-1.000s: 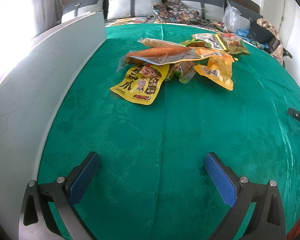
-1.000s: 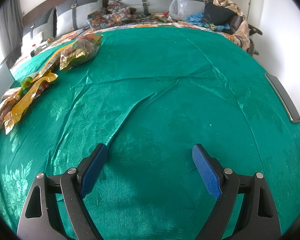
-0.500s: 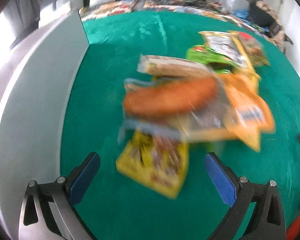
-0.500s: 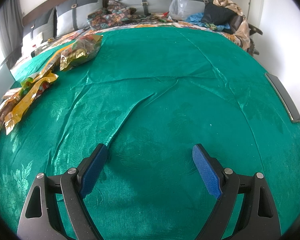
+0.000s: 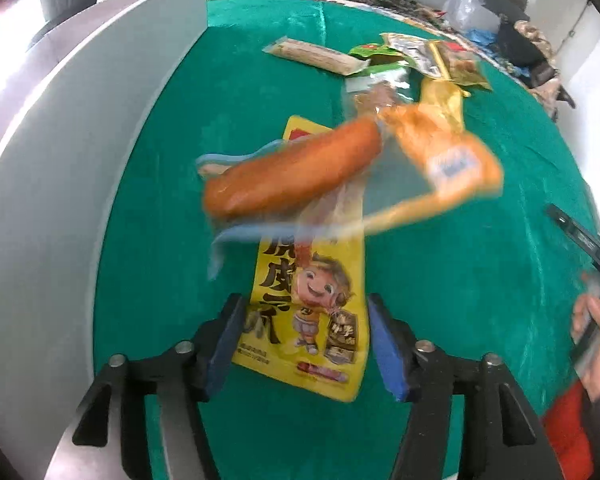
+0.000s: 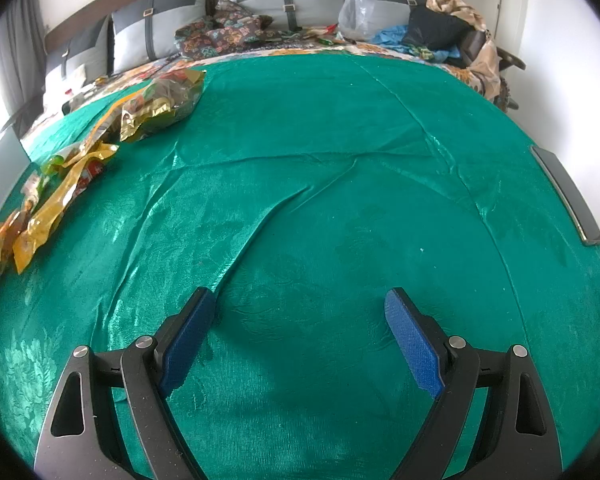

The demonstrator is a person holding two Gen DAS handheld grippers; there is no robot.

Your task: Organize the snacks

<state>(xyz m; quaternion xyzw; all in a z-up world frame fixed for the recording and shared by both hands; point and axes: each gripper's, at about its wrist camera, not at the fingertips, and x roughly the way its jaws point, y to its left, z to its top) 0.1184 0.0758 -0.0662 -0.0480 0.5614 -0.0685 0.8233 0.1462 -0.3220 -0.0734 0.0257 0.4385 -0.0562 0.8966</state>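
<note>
Right gripper [image 6: 300,332] hangs wide open over bare green cloth [image 6: 340,200], nothing between the pads. Snack packs [image 6: 100,148] are strewn along the left edge, pillows [image 6: 284,4] at the back.

Two downward wrist views, shared green cloth [image 6: 340,160]

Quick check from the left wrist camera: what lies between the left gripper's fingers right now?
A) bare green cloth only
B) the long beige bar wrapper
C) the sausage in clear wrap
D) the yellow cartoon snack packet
D: the yellow cartoon snack packet has its lower end between the left gripper fingers, which have just been closing; the sausage lies farther up across the packet's top, and the beige bar wrapper sits well beyond.
</note>
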